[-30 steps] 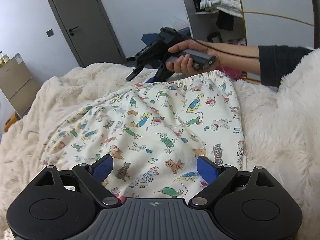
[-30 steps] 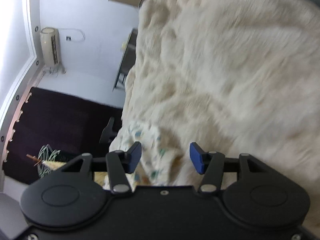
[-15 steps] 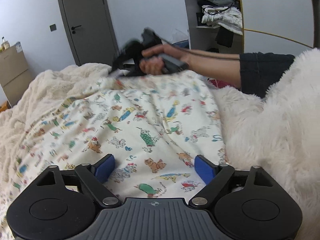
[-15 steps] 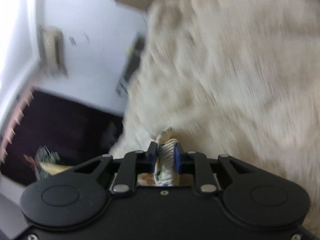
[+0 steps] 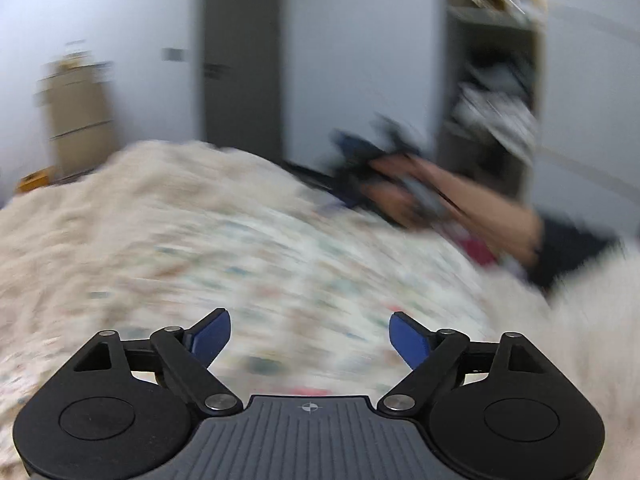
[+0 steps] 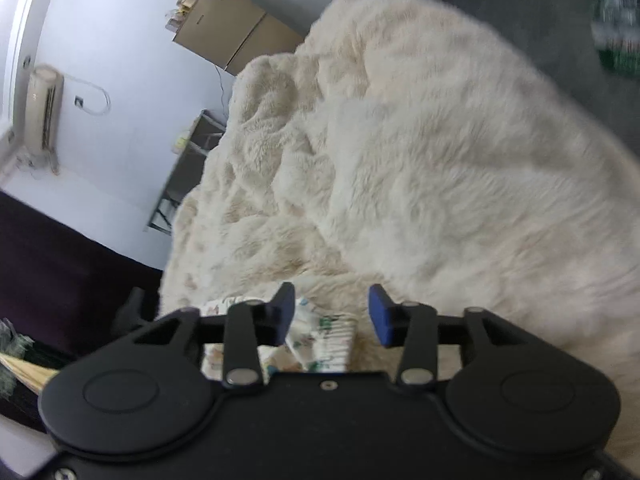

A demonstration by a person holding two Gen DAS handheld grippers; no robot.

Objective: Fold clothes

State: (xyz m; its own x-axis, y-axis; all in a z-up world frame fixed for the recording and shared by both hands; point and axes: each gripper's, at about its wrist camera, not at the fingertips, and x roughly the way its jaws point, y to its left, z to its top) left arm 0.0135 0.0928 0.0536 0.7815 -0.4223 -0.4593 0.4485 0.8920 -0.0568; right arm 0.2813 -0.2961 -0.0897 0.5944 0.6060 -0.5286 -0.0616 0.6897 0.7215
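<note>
The right gripper [image 6: 331, 312], which was clenched on the cream cartoon-print cotton garment [image 6: 326, 340] moments ago, is opening; the gathered hem lies loose between its jaws. The left gripper [image 5: 310, 334] is opening too, nothing between its jaws, so this fold looks released.

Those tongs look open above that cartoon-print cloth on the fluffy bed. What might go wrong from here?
1. The right tongs are opening; the gathered edge of the cartoon-print cloth between them may slip out and undo the fold.
2. The left tongs are opening, gripping nothing, and could snag the fluffy cream blanket instead.

Cartoon-print garment [image 5: 304, 264] spread on fluffy blanket [image 5: 100, 208]
</note>
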